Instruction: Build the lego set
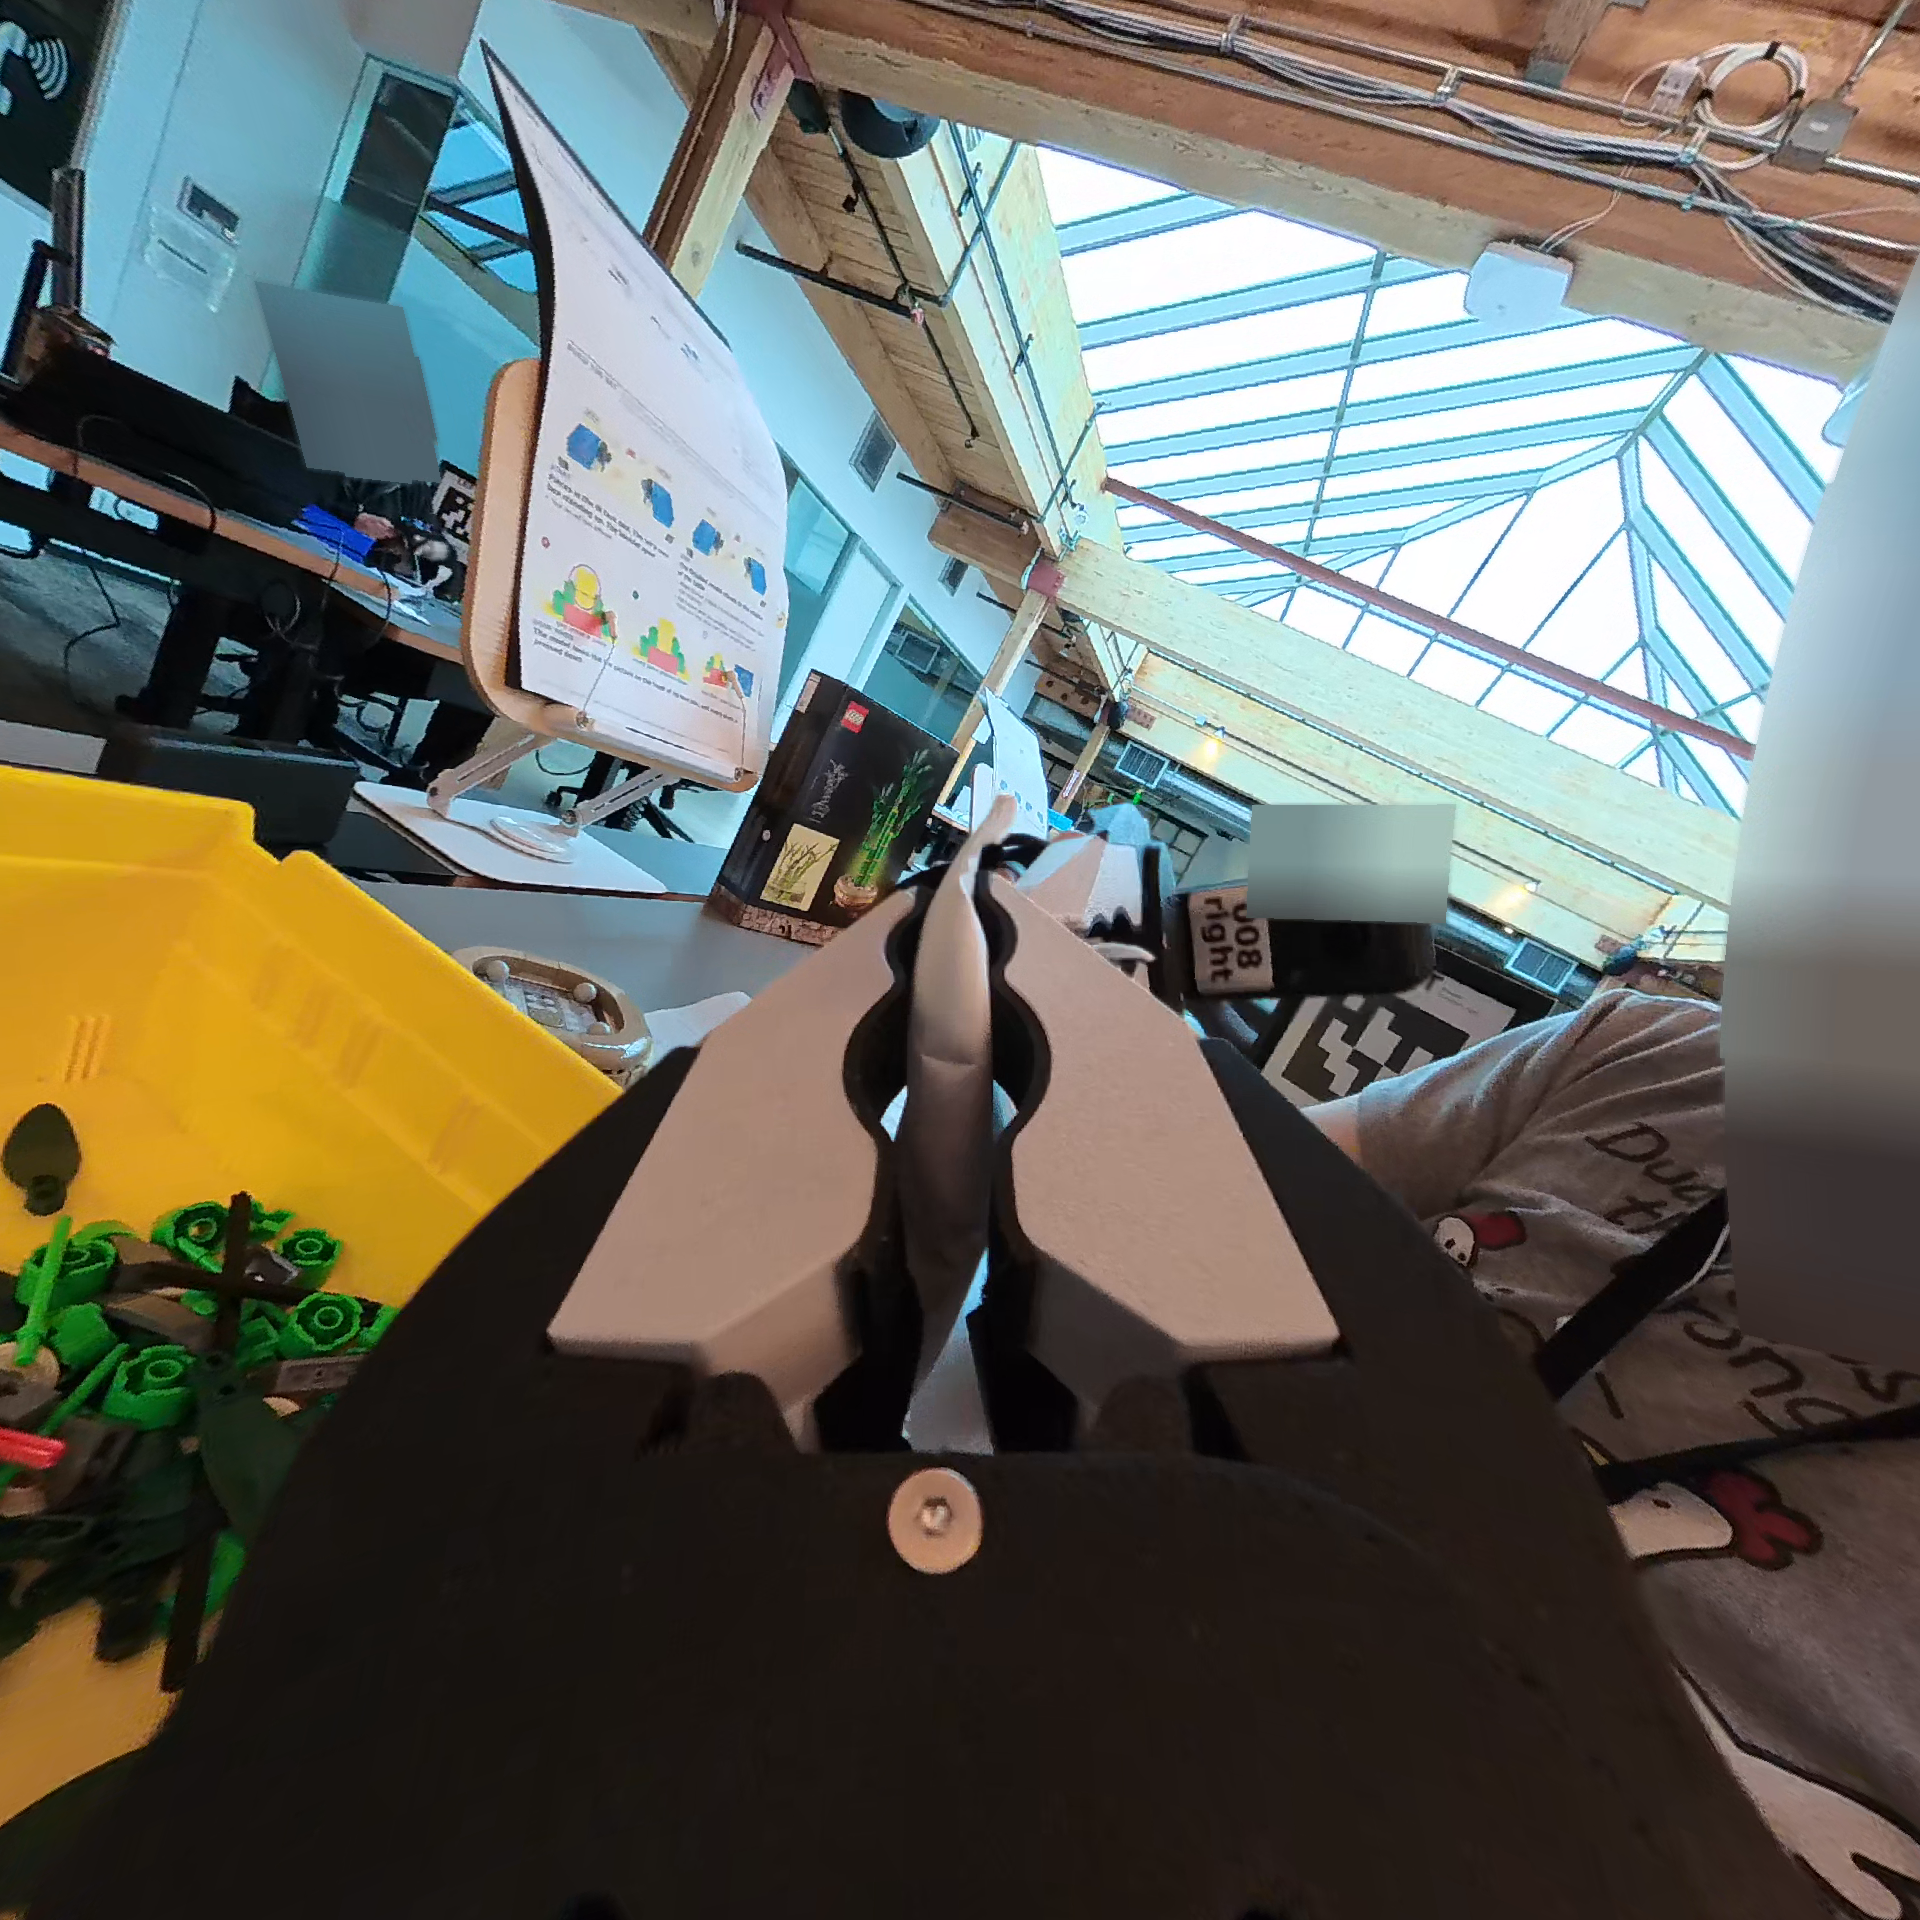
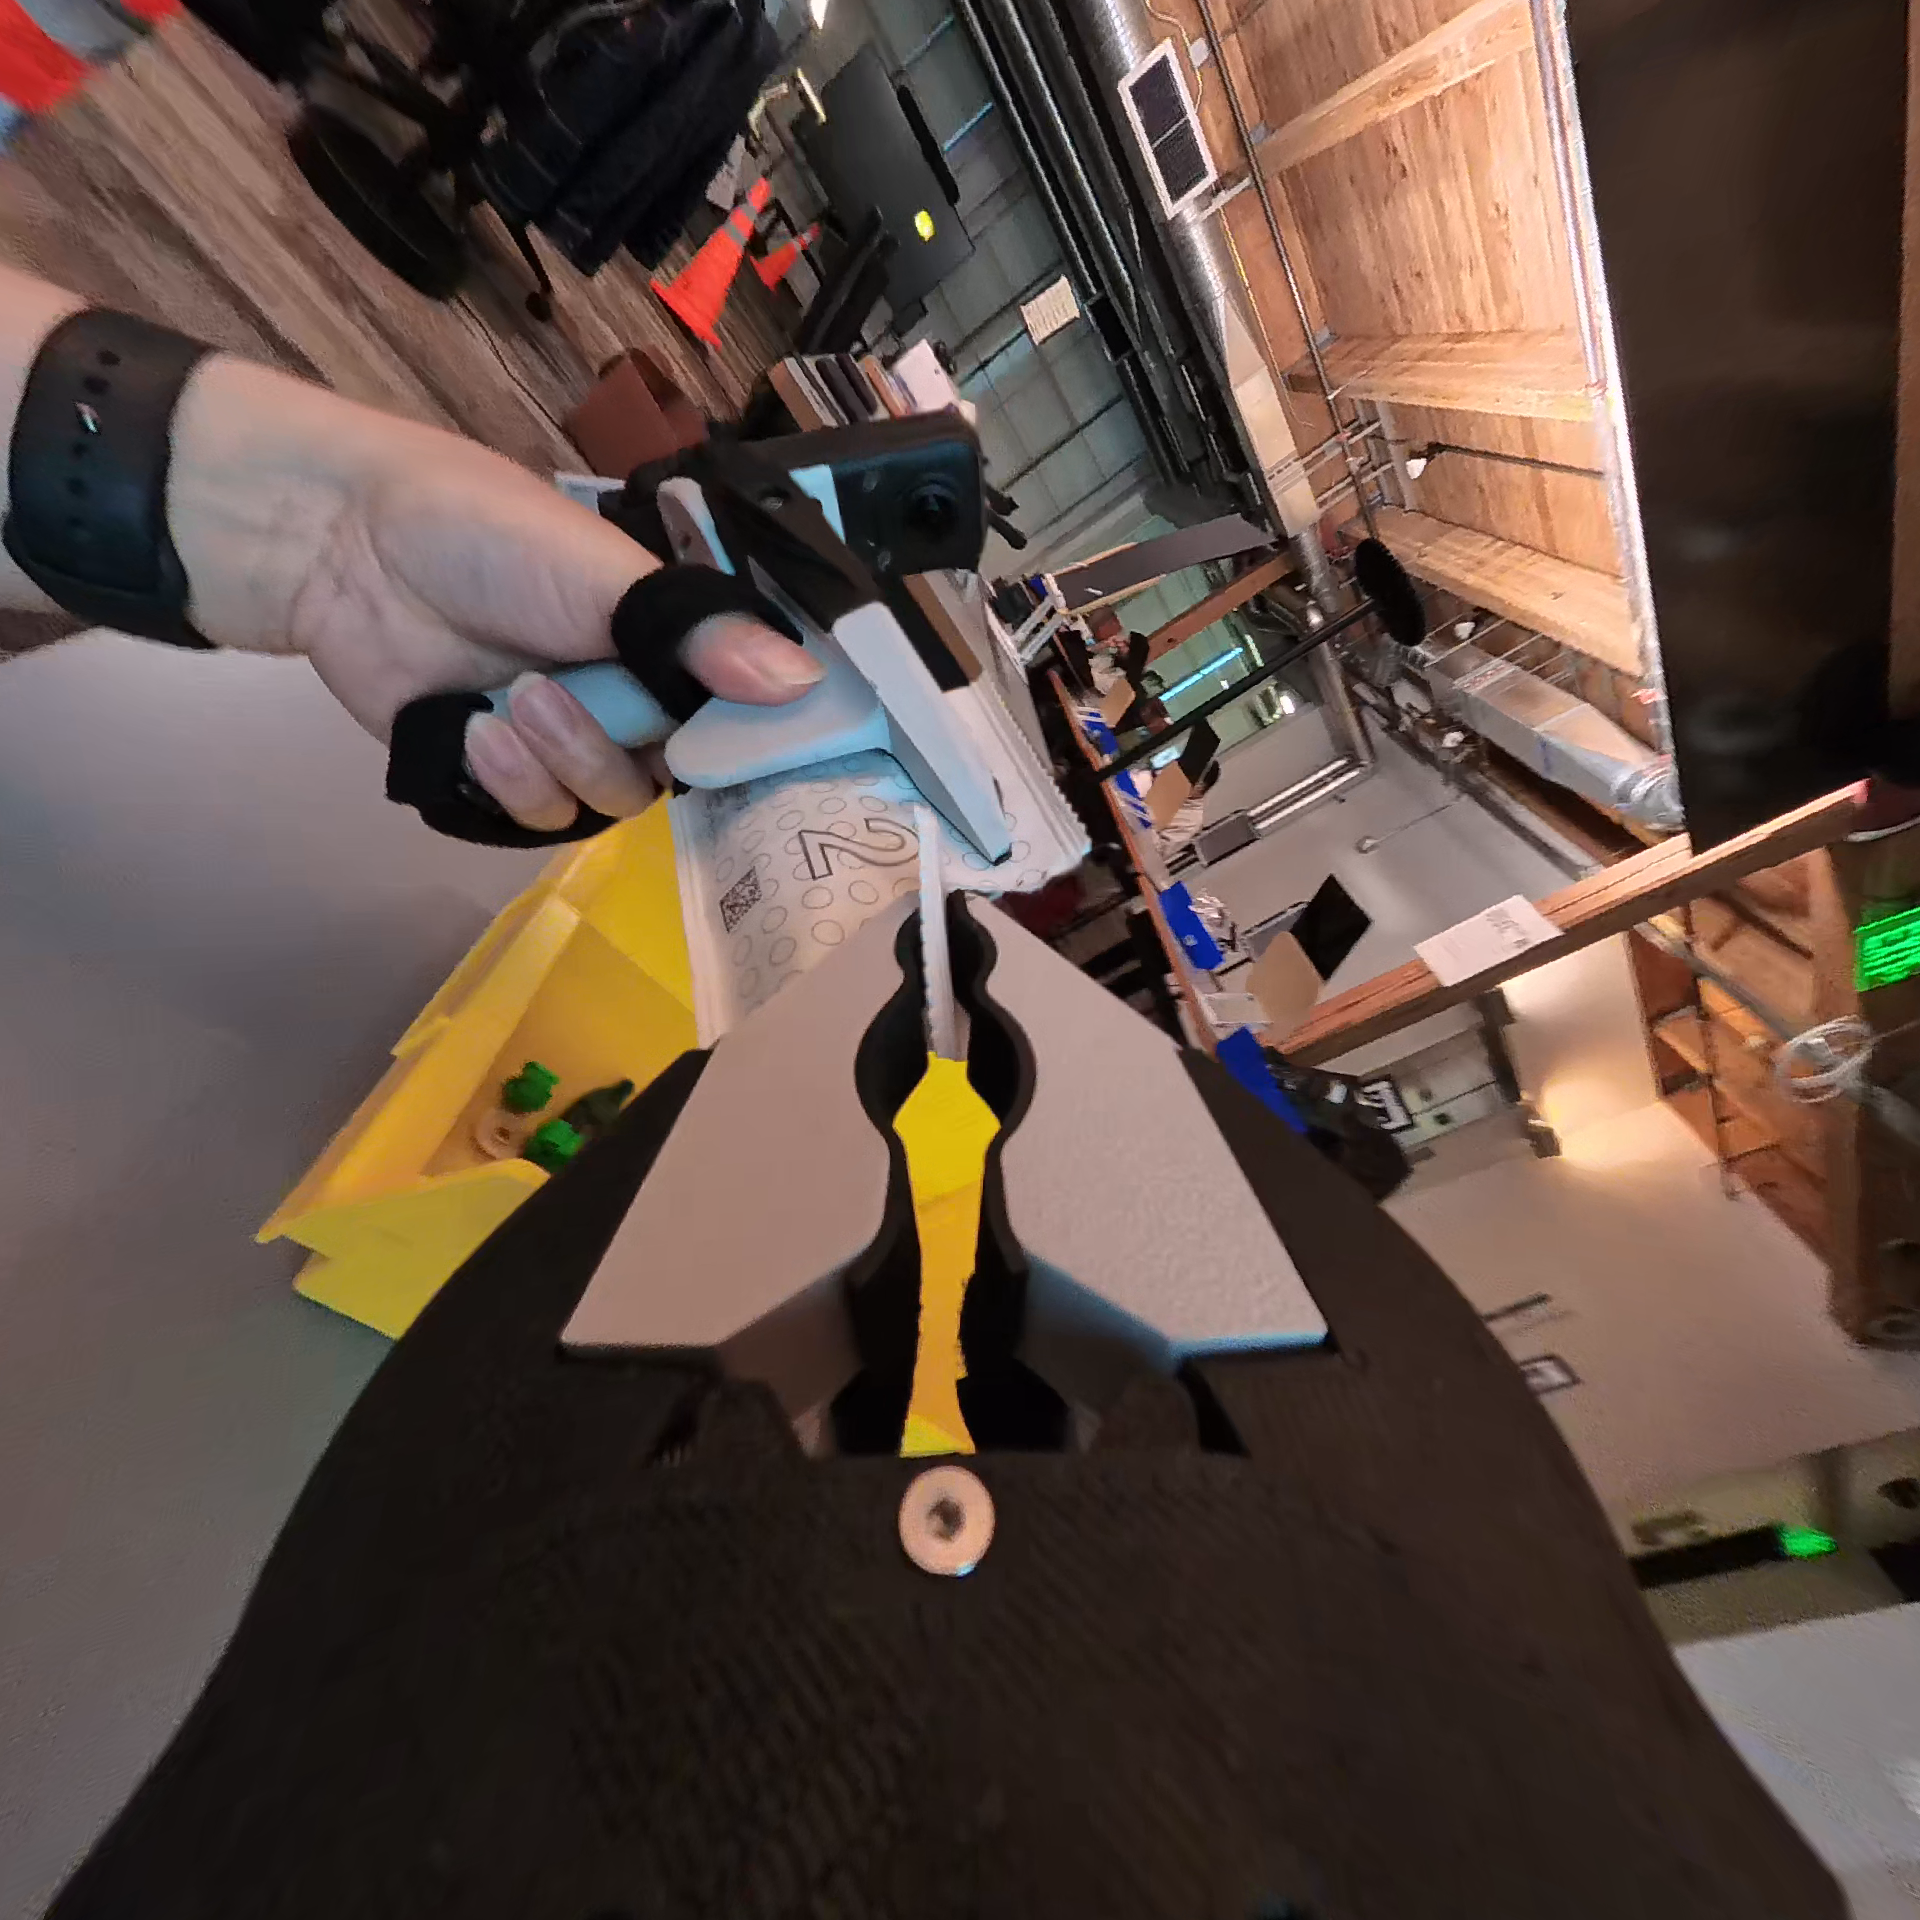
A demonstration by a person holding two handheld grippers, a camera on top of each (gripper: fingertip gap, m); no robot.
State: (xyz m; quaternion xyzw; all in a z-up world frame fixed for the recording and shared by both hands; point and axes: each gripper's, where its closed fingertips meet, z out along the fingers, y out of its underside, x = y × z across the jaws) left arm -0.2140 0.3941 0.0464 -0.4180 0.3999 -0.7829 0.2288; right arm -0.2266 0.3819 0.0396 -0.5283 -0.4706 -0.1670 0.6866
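The left gripper [image 1: 951,935] has its fingers [image 1: 790,1122] clenched on a white bag [image 1: 948,1029], whose thin edge runs up the gap between them and pokes out past the tips. In the right wrist view the same bag [image 2: 821,873] shows as a printed paper pouch with circles on it, hanging under the left gripper [image 2: 987,831], which a hand [image 2: 416,561] with a black wrist strap holds by its pale blue grip.

The right gripper [image 2: 943,935] has its fingers [image 2: 758,1153] closed on the bag's serrated edge [image 2: 940,977], which stands in the slot between the tips. So both pairs of fingers pinch the bag, tip to tip, above the worktop [image 2: 156,935].

To the left of the left fingers, and below them, sits a yellow bin [image 1: 260,1018] holding loose lego pieces [image 1: 156,1351]: green round parts, dark leaves and stems. In the right wrist view the bin [image 2: 436,1195] lies left of the right fingers and behind them, its yellow showing through the gap.

Beyond the left fingers, the lego box [image 1: 831,810] stands on the worktop [image 1: 623,935], and farther left a sheet of instructions [image 1: 644,499] rests on a wooden stand [image 1: 499,540]. A tan round piece [image 1: 561,1003] lies between bin and fingers.
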